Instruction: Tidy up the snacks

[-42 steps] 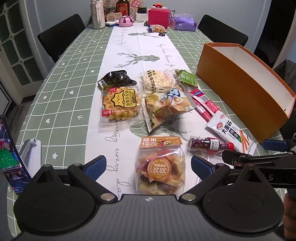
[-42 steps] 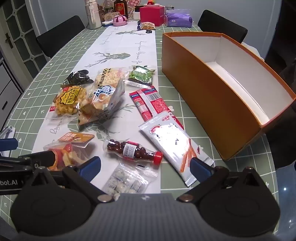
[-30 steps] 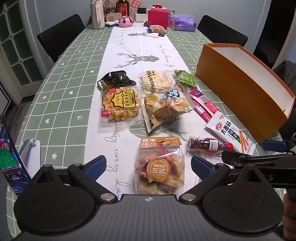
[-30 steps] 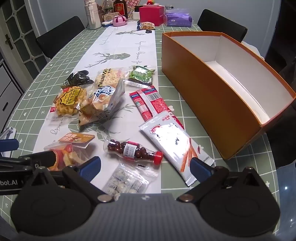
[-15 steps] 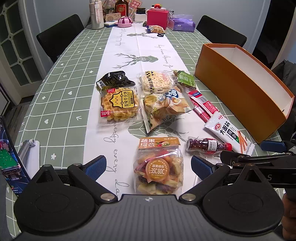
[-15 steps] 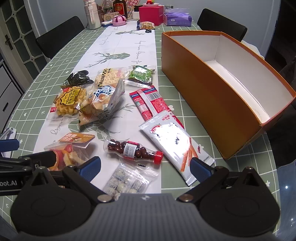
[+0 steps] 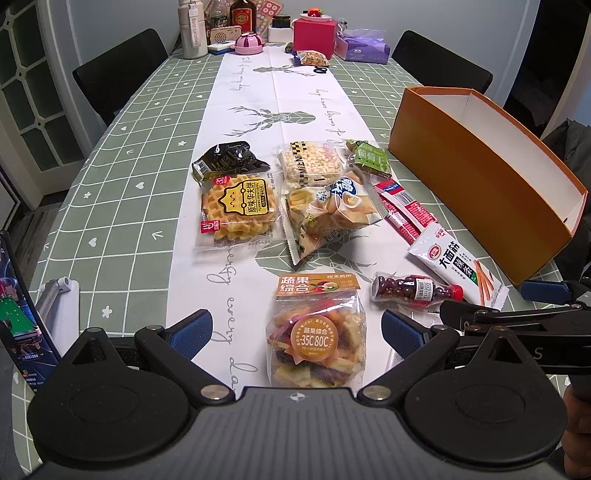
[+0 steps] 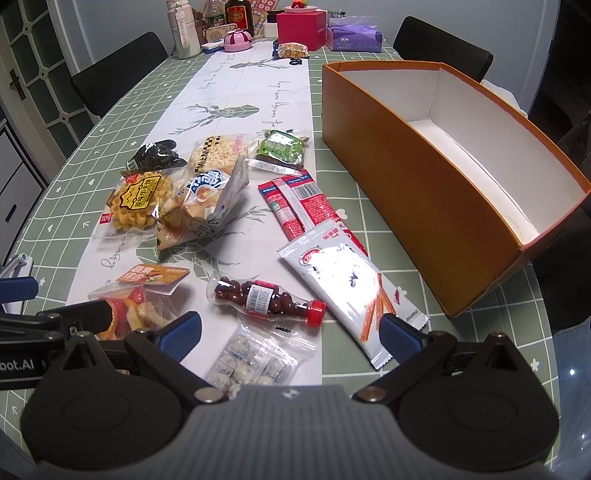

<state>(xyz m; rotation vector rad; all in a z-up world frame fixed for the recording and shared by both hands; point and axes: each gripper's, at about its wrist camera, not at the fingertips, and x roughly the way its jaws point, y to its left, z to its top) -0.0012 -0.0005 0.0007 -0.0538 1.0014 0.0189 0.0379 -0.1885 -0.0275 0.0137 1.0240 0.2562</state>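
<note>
Where left gripper (image 7: 297,328) gapes, fruit-crisp bag (image 7: 317,332) between

Snack packets (image 7: 325,218) crowd runner centre; orange box (image 8: 436,177) walls right side; green cloth (image 7: 122,192) left bare

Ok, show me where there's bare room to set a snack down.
Inside the orange box: only its white floor shows. Also the table runner beyond the puffed-rice bar, up to the pink box. Crowded: from the waffle pack across to the red sachets, and down to the candy bottle.
</note>
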